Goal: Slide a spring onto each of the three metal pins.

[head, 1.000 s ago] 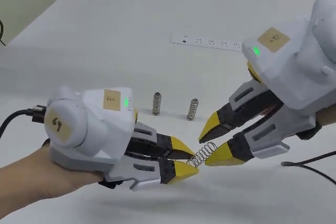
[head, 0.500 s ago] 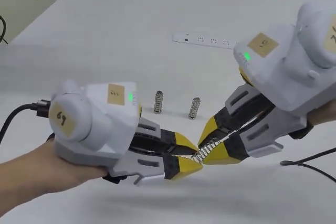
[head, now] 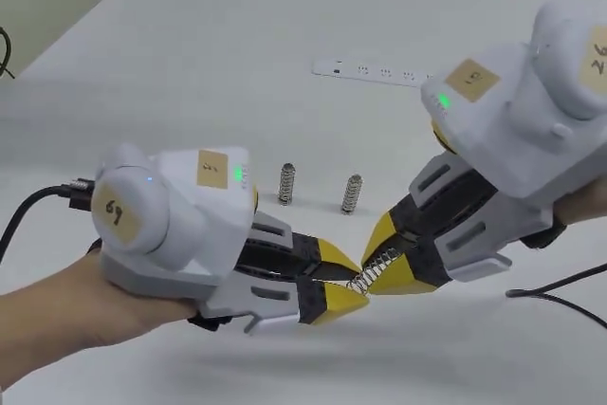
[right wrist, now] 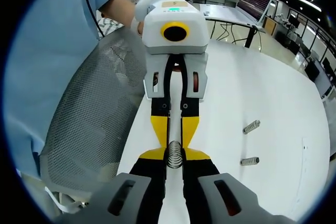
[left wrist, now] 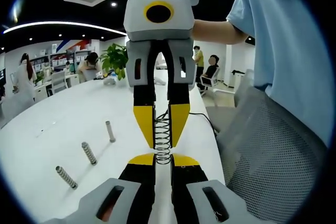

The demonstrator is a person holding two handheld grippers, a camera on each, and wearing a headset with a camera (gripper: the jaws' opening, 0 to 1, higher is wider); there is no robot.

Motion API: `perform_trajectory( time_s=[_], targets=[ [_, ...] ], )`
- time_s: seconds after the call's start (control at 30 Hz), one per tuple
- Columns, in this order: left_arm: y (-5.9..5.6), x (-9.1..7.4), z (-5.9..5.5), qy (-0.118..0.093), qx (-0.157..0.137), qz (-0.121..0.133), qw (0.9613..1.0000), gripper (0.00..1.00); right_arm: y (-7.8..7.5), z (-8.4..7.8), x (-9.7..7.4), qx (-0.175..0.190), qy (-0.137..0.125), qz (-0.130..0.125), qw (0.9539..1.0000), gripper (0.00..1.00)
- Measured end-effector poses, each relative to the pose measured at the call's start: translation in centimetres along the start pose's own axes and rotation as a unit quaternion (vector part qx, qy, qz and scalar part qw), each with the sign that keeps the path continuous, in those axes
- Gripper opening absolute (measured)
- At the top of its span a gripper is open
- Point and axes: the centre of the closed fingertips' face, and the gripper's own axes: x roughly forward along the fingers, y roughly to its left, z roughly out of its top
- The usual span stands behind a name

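Right hand-held gripper (right wrist: 175, 158) has closed, now clamped on the spring (left wrist: 163, 132).
Left hand-held gripper (left wrist: 164, 160) pinches the pin (head: 330, 280); I see open worktop (head: 190, 64) all around.

Head cam looks down from close above the table (head: 190, 73), the left gripper cam stares straight at the right gripper (left wrist: 161, 142) and the other one back at the left gripper (right wrist: 175, 142), nose to nose, all sharing the spring (head: 372, 272).
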Motion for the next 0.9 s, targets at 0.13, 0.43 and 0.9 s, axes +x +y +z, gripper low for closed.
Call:
perform_trajectory(
  time_s=[0.13, 0.43, 0.9],
  targets=[
    [-0.03, 0.03, -0.02, 0.0, -0.002, -0.001, 1.0, 0.03, 0.05, -0.02, -0.01, 0.001, 0.002, 0.0, 1.0, 0.08],
    [0.05, 0.02, -0.02, -0.002, -0.007, 0.002, 1.0, 0.03, 0.15, 0.05, -0.04, 0.001, 0.005, 0.0, 1.0, 0.07],
    [0.48, -0.42, -0.43, -0.006, -0.035, 0.025, 0.9991, 0.12, 0.19, 0.25, 0.0, 0.003, 0.003, 0.001, 1.0, 0.08]
  ],
)
